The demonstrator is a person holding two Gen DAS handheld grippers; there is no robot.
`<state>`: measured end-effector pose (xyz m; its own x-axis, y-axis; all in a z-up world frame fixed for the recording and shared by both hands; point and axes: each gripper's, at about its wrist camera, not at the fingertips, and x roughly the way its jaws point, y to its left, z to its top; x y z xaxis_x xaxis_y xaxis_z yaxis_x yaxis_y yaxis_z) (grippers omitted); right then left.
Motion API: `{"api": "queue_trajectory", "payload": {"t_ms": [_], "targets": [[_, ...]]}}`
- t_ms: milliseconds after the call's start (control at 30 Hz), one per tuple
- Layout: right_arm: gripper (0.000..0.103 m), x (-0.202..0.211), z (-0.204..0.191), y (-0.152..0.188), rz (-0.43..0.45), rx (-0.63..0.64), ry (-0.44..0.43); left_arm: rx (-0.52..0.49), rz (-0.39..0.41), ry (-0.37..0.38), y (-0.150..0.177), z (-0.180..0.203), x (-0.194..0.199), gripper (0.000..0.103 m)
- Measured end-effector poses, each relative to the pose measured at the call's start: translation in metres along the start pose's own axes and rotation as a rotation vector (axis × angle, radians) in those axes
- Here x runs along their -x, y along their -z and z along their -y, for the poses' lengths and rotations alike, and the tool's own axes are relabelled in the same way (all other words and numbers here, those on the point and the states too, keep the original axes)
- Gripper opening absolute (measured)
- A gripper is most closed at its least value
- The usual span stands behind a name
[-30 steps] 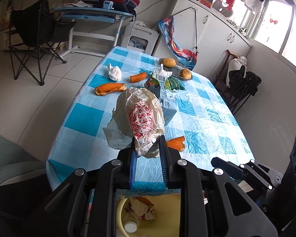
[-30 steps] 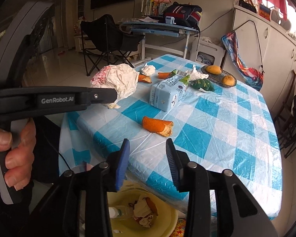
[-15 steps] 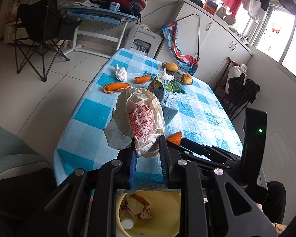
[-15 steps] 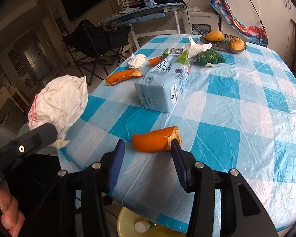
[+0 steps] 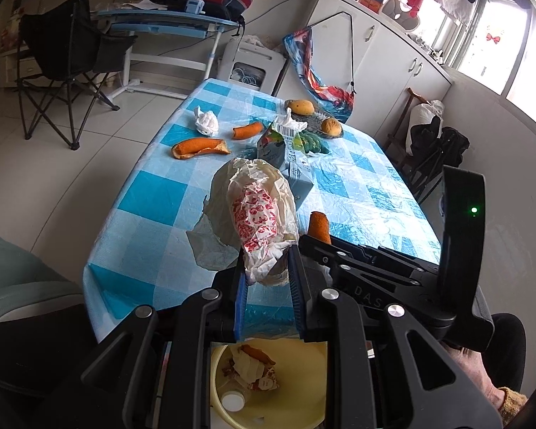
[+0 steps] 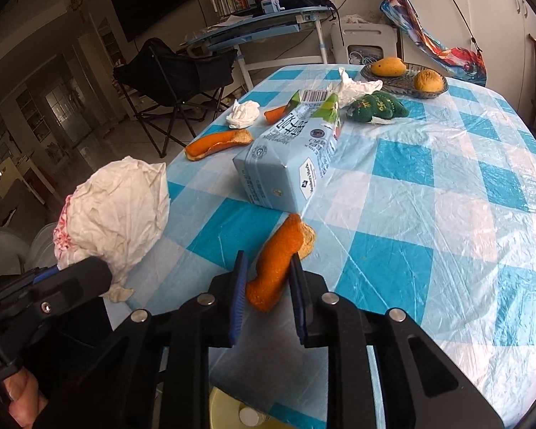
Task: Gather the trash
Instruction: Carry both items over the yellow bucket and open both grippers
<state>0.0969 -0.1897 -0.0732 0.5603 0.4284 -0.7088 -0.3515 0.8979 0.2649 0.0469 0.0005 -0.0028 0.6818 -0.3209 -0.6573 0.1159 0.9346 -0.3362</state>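
Note:
My left gripper [image 5: 266, 279] is shut on a crumpled white and red paper wrapper [image 5: 257, 211], held above the table's near edge and over the yellow trash bin [image 5: 296, 386]. The wrapper also shows in the right wrist view [image 6: 118, 211]. My right gripper [image 6: 266, 279] is shut on an orange peel [image 6: 277, 261] that rests on the tablecloth near the front edge. The peel's tip shows in the left wrist view [image 5: 318, 225]. More trash lies on the table: a blue milk carton [image 6: 289, 168], another orange peel [image 6: 219, 143], a tissue ball [image 6: 243, 112].
A green soft toy [image 6: 377, 107] and a fruit plate [image 6: 405, 78] with a mango sit at the far end. A smaller peel [image 5: 247, 130] lies by the carton. A black folding chair [image 5: 68, 53] and a desk [image 5: 168, 25] stand beyond the blue checked table [image 6: 446, 193].
My right gripper moved forward over the table edge and closed on the near orange peel, turning it lengthwise. My left gripper still holds the wrapper, drawn slightly back over the bin.

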Motion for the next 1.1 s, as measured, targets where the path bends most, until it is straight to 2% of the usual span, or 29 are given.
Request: {"api": "queue_trajectory", "payload": {"t_ms": [33,400,567,633,667,700,800,833,900,933,1000,1033,1100], "targets": [[0.015,0.007,0.001,0.002,0.000,-0.003,-0.007,-0.009,-0.005,0.001,0.001,0.002,0.000,0.020],[0.015,0.082,0.000,0.044,0.016,-0.037,-0.048,-0.164,-0.091,0.018,0.037,0.036,0.004,0.020],[0.015,0.091,-0.006,0.073,-0.058,-0.032,-0.055,-0.219,-0.160,0.004,0.054,0.046,0.000,0.020],[0.017,0.086,-0.005,0.084,-0.113,-0.043,-0.054,-0.244,-0.186,-0.003,0.061,0.050,-0.001,0.020],[0.020,0.083,-0.003,0.088,-0.128,-0.051,-0.042,-0.257,-0.200,-0.006,0.065,0.052,-0.002,0.020],[0.029,0.084,-0.001,0.091,-0.129,-0.061,-0.032,-0.269,-0.215,-0.007,0.069,0.054,-0.002,0.020],[0.038,0.089,0.003,0.089,-0.096,-0.066,-0.003,-0.305,-0.277,-0.003,0.081,0.060,-0.006,0.021],[0.041,0.091,0.004,0.088,-0.083,-0.063,0.019,-0.313,-0.300,-0.003,0.085,0.061,-0.007,0.022],[0.055,0.093,0.006,0.088,-0.063,-0.059,0.074,-0.322,-0.365,0.010,0.092,0.062,-0.013,0.025],[0.058,0.094,0.007,0.087,-0.055,-0.056,0.109,-0.326,-0.389,0.007,0.096,0.063,-0.016,0.027],[0.075,0.097,0.007,0.084,-0.031,-0.042,0.199,-0.333,-0.394,-0.007,0.099,0.063,-0.017,0.030],[0.079,0.101,0.005,0.082,-0.010,-0.028,0.251,-0.328,-0.381,-0.004,0.098,0.061,-0.015,0.031],[0.091,0.107,0.002,0.077,0.029,0.004,0.347,-0.296,-0.323,0.021,0.091,0.057,-0.005,0.035]]}}
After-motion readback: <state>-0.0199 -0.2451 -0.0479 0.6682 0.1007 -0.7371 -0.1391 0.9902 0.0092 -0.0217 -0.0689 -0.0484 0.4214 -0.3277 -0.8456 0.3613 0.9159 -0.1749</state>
